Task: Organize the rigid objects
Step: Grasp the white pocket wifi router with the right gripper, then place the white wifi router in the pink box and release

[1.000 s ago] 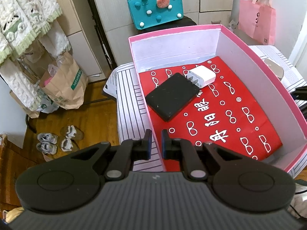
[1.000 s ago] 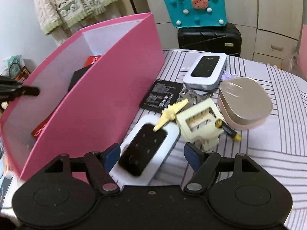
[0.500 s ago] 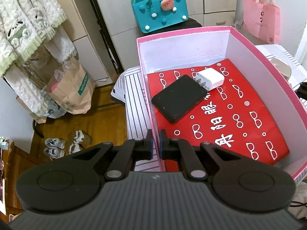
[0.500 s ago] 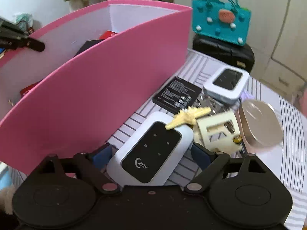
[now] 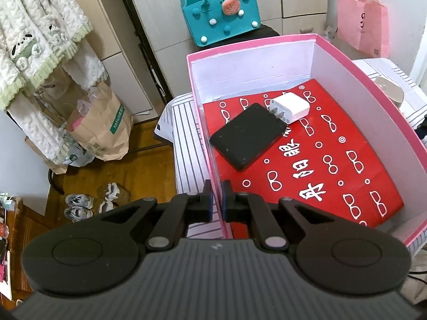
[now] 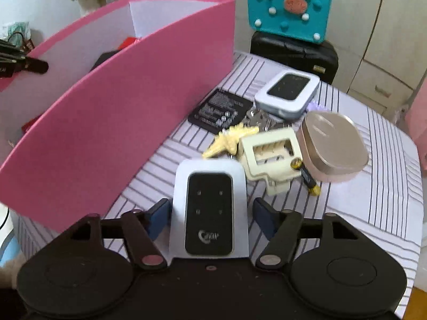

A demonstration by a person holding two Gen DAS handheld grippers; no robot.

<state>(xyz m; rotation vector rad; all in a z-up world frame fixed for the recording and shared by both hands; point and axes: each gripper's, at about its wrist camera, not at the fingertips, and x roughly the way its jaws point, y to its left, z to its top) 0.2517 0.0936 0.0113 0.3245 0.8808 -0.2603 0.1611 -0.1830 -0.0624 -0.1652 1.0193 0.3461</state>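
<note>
Lying flat on the striped cloth of the desk (image 6: pixel 379 213), the white pocket router with a black glossy face (image 6: pixel 209 210) sits between the blue-padded fingers of the right tongs (image 6: pixel 210 214), whose jaws are closing around it; the left pad looks to be against its edge while a gap shows at the right pad. Just beyond it are a yellow plastic starfish (image 6: pixel 232 140), a cream plastic frame-shaped piece (image 6: pixel 271 157) and a champagne-coloured rounded metal tin (image 6: pixel 333 146), crowded together. Farther back lie a flat black battery with white print (image 6: pixel 220 110) and a second white pocket router (image 6: pixel 289 93), with some keys partly hidden between them. To the left stands the large pink cardboard box with white inner walls (image 5: pixel 333 64). The left tongs (image 5: pixel 216 204) are clamped shut on its near left wall. Inside, on a red printed paper lining (image 5: pixel 333 165), rest a black rectangular slab (image 5: pixel 246 136) and a white plug charger (image 5: pixel 289 108), touching each other near the far left corner. Behind the desk stands a teal felt handbag (image 5: pixel 218 18)
</note>
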